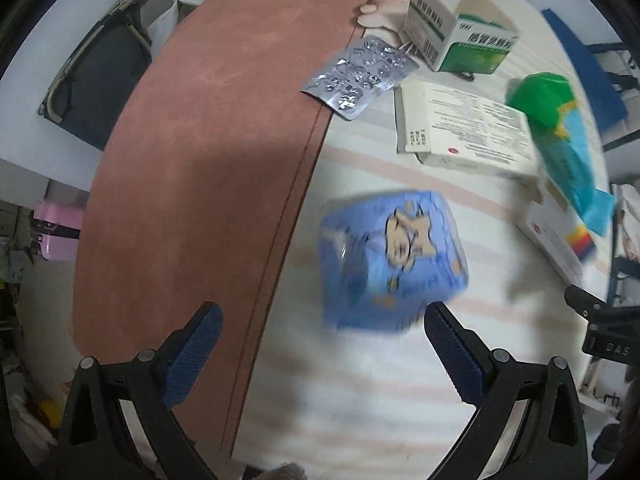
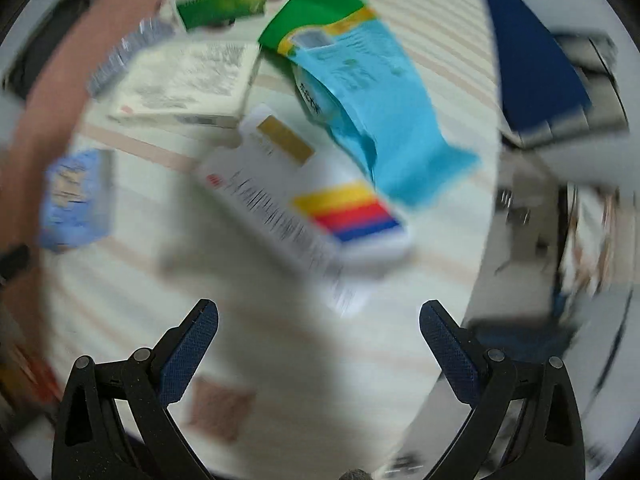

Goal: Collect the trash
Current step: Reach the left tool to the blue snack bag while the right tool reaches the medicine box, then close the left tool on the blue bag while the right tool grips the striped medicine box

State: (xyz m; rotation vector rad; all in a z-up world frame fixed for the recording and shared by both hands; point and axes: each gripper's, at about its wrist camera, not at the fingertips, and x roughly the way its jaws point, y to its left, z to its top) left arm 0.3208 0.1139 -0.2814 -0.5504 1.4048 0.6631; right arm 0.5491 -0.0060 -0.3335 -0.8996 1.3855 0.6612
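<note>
Around the blue carton (image 1: 390, 260), taken here as landmark, the trash lies scattered on a striped cloth (image 1: 360, 380). Left gripper (image 1: 322, 320): jaws spread wide, holding nothing, with the blue carton just beyond and between the fingertips, nearer the right-hand pad. Right gripper (image 2: 318, 316): jaws equally wide, empty, hovering over bare cloth; the view is motion-blurred, so fine contact cannot be judged. Beyond the blue carton lie a foil blister sheet (image 1: 358, 76), straddling the edge of the reddish-brown mat (image 1: 192, 160), and a flat white box (image 1: 464, 128); farther still stands an open green-and-white carton (image 1: 460, 32). To the side of the landmark away from the mat, a green-and-blue wrapper (image 2: 360, 92) overlaps a white box with coloured stripes (image 2: 316, 200), which sits ahead of the right gripper.

Probable step: approach for a first pick. For a sound grasp, the left gripper should centre the blue carton between both pads before closing, squeezing across flat faces, not corners, as a thin carton may crush or twist out.
</note>
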